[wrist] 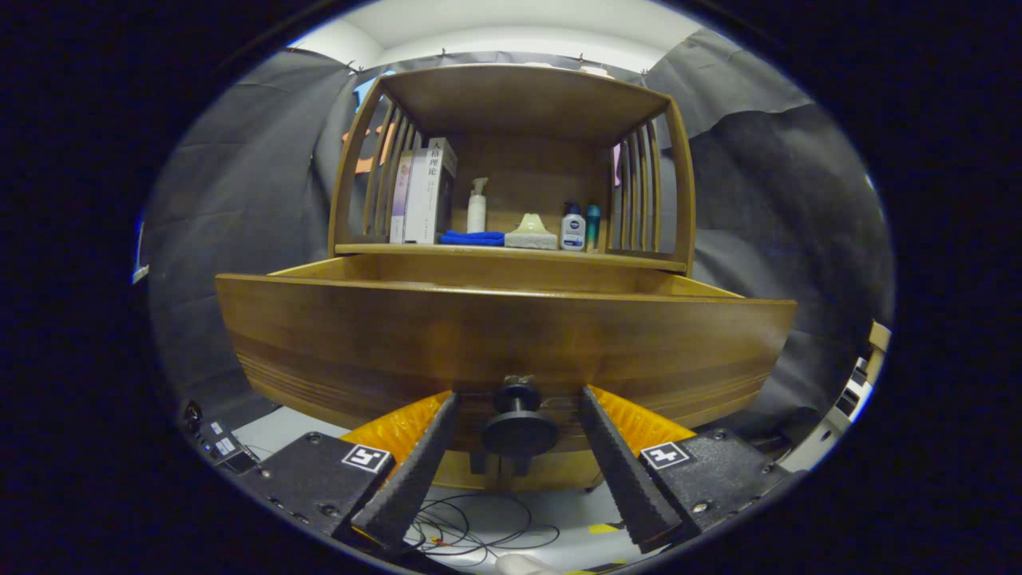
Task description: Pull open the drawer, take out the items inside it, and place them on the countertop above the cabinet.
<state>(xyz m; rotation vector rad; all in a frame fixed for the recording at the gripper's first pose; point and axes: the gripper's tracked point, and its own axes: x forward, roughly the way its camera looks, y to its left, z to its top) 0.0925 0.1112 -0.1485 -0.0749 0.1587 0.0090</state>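
Observation:
A wooden drawer (503, 335) stands pulled out from the cabinet toward me, its front panel close ahead. Its dark round knob (519, 427) sits between my fingers, with a gap on each side. My gripper (519, 399) is open, one fingertip left and one right of the knob, neither touching it. The inside of the drawer is hidden behind the front panel. Above the drawer lies the wooden countertop (375, 248), with books (423, 192), a pump bottle (477, 206), a blue cloth (473, 237), a sponge (532, 233) and two small bottles (572, 228) on it.
Curved slatted sides (383, 160) and a top shelf (519, 96) enclose the countertop. Loose cables (479, 527) lie on the pale floor below the drawer. A small device (223, 447) sits on the floor at the left. Black cloth hangs all around.

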